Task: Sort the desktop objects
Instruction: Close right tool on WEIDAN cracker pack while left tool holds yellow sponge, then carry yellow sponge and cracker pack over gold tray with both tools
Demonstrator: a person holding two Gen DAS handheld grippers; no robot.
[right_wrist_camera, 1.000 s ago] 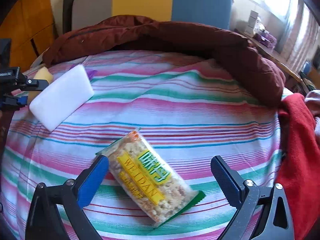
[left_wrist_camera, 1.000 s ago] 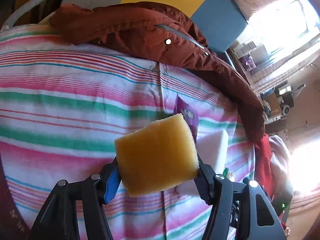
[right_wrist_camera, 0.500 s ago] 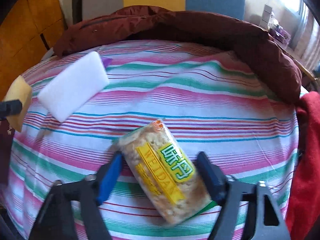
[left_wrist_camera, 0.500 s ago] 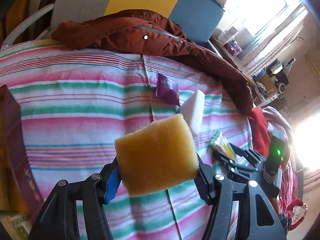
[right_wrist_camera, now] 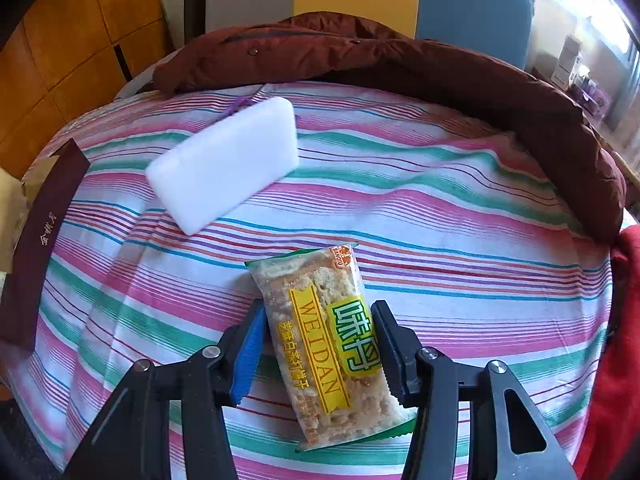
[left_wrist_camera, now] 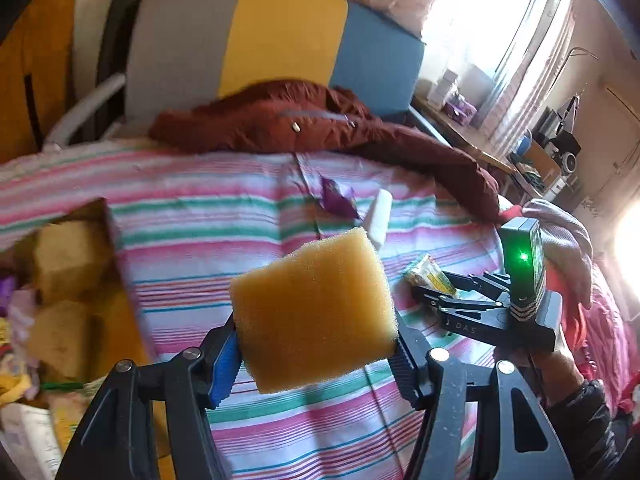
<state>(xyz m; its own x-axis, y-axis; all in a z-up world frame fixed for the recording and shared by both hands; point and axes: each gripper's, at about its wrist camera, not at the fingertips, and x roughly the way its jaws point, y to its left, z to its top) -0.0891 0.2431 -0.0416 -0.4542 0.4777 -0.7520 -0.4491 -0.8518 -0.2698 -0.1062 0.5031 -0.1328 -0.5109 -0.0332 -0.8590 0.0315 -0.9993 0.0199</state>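
Left gripper (left_wrist_camera: 316, 354): both pads press the sides of a yellow sponge block (left_wrist_camera: 314, 314), which is carried clear of the striped bedsheet (left_wrist_camera: 240, 208). Sponge faces the camera, slightly tilted.

Right gripper (right_wrist_camera: 318, 354): jaws have just been closing, with a snack bar packet (right_wrist_camera: 324, 340) between them. In the right wrist view the blue pad and the black pad both sit against the long edges of the packet, which lies on the sheet, its far end pointing away from the camera. Packet is clear film with a yellow band reading "WEIDAN" and a green label. The same gripper appears in the left wrist view (left_wrist_camera: 430, 294), held by a hand (left_wrist_camera: 560, 364) in a dark sleeve, with a green light on its housing.

Other items on the sheet:
- 1 white foam block (right_wrist_camera: 224, 164), beyond and left of the packet, well apart from it.
- 1 purple wrapper (left_wrist_camera: 338, 200), just beside the white block on its far side; mostly hidden in the right wrist view.

At the left edge of the sheet stands an open cardboard box (left_wrist_camera: 116, 264) with a maroon flap; 2 yellow sponges (left_wrist_camera: 66, 256) lie inside it. A dark red jacket (right_wrist_camera: 400, 64) runs along the far edge of the sheet, in front of a grey, yellow and blue cushion (left_wrist_camera: 280, 40).
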